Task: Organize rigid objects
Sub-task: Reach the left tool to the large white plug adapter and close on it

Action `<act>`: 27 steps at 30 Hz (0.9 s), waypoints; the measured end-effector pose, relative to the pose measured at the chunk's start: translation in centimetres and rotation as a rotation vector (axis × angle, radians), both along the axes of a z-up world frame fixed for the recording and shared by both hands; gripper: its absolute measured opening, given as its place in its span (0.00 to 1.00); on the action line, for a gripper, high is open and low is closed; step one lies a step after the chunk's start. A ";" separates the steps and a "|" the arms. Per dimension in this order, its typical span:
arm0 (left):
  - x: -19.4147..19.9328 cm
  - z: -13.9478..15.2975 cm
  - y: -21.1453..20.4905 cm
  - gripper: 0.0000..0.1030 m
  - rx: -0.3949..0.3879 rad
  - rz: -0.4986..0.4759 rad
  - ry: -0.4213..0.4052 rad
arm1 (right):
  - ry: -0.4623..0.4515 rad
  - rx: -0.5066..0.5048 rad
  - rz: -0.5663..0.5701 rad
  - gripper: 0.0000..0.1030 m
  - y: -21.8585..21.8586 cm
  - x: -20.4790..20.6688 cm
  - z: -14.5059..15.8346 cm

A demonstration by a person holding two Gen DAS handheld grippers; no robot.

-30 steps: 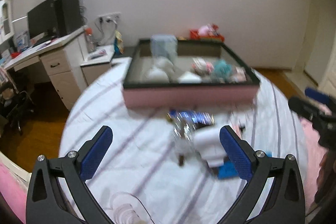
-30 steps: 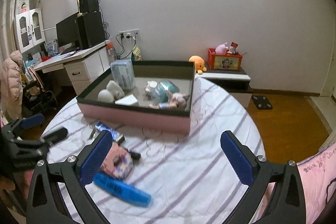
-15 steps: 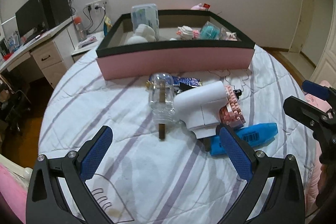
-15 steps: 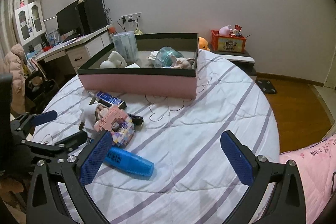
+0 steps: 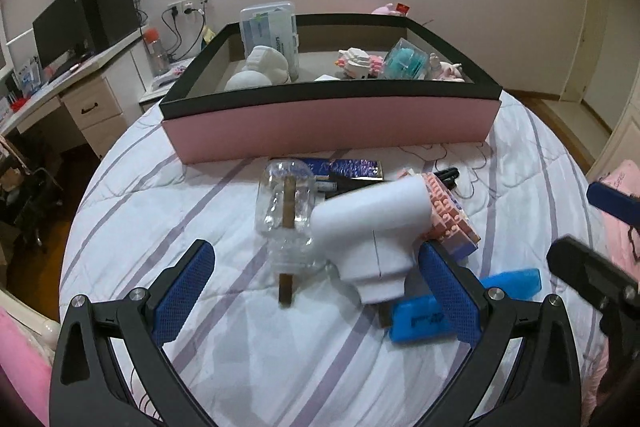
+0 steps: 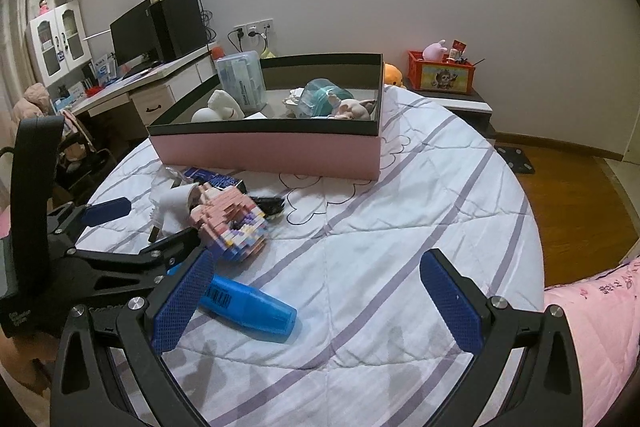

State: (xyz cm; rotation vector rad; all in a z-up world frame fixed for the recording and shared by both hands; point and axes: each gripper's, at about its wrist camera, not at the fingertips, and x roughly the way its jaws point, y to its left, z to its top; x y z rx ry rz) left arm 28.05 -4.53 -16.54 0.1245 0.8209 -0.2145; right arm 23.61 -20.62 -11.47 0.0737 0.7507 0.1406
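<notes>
- Left gripper: jaws wide apart, empty, lower centre; white adapter between them.
- Right gripper: jaws spread, empty; blue marker lower left.
- Pink box: upper centre.

The left gripper's finger hides part of the blue highlighter.

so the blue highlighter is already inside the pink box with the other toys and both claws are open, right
Not quite: the blue highlighter lies on the striped bedspread, outside the pink box, as the right wrist view shows. Both claws, left and right, are open.
</notes>
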 end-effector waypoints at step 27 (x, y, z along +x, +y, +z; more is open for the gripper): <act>-2.3 -0.1 6.1 0.63 -0.099 0.017 0.033 | 0.084 -0.040 0.071 1.00 4.4 2.8 -1.7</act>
